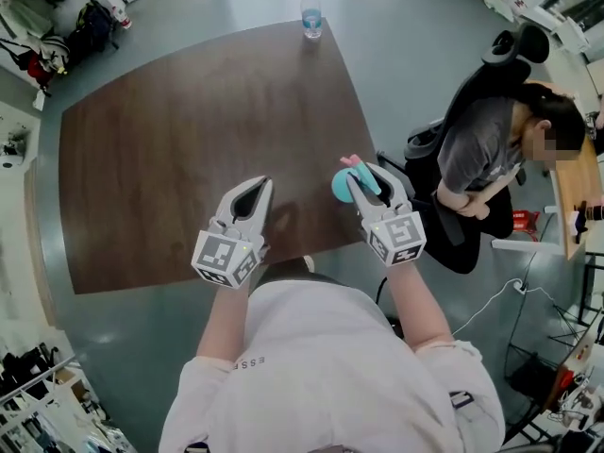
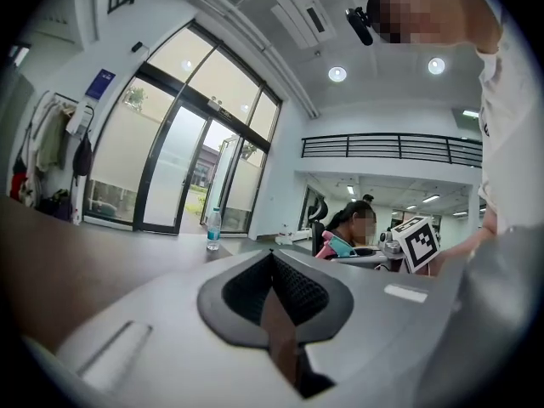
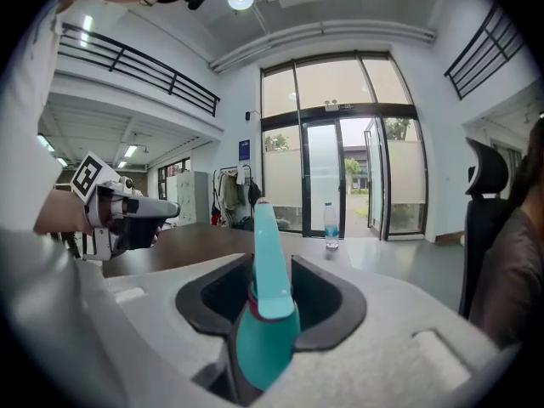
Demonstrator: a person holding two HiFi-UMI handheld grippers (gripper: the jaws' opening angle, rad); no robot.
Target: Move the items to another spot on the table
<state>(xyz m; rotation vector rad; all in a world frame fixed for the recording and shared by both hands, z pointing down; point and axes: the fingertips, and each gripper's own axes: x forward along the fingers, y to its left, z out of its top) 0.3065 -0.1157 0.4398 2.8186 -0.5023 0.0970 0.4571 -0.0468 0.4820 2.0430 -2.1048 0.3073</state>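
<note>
Right gripper (image 1: 368, 179) clamped on the teal item (image 1: 342, 185); left gripper (image 1: 261, 185) closed on nothing.

The teal item (image 3: 265, 313) sits between the right gripper's (image 3: 272, 262) jaws, both pads pressing its sides. Its rounded body lies back in the throat, and its tapered neck with the pink tip reaches out past the jaw tips. Off to this gripper's left, about level with it, the left gripper (image 2: 272, 255) hangs over the brown table (image 1: 189, 140) with its jaw tips together and only tabletop showing behind them. Well ahead of both grippers a water bottle (image 1: 311, 12) stands upright at the table's far edge. A seated person (image 1: 481, 149) is off to the right gripper's right, beyond the table.
</note>
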